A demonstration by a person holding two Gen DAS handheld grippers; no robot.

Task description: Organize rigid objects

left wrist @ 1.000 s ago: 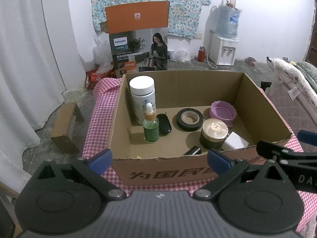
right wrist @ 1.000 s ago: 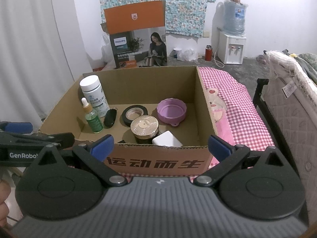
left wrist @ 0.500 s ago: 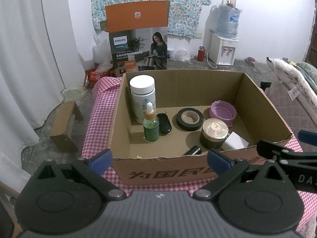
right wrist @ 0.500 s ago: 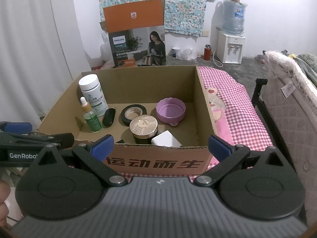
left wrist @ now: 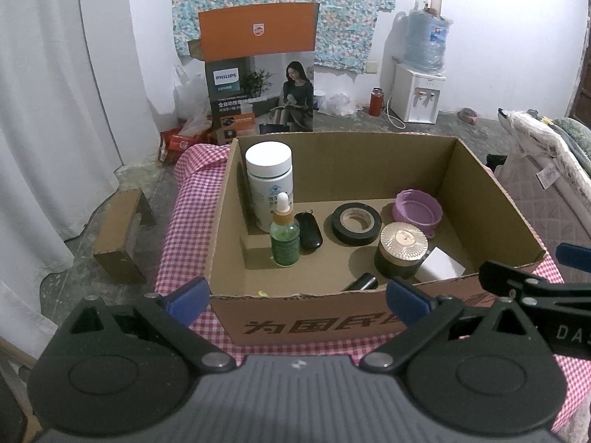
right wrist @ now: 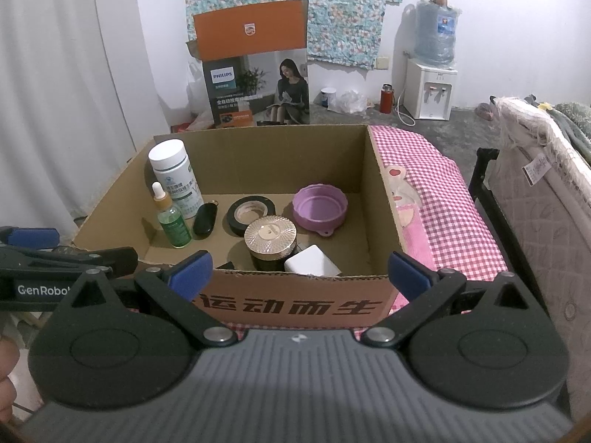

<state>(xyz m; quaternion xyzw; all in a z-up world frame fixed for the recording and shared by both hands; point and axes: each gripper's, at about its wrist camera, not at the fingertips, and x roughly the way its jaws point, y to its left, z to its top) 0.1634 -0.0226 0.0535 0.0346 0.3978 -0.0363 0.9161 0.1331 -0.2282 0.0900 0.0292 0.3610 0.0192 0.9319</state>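
Claws, left (left wrist: 297, 301) and right (right wrist: 299, 273), gape empty before cardboard box (right wrist: 295, 304).

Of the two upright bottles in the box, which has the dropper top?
The small green bottle, in front of the taller white-capped bottle; it alone has a narrow white dropper tip above an amber collar.

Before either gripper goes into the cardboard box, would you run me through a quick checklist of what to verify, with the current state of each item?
1. Left gripper open and holding nothing: ok.
2. Right gripper open and holding nothing: ok.
3. Both grippers outside the cardboard box, short of its near wall: ok.
4. Dropper bottle upright, with free space in front: ok.
5. Gold-lidded jar clear of the white block: not ok, they sit tight together.
6. Dark object behind the near wall identified: cannot tell, mostly hidden.
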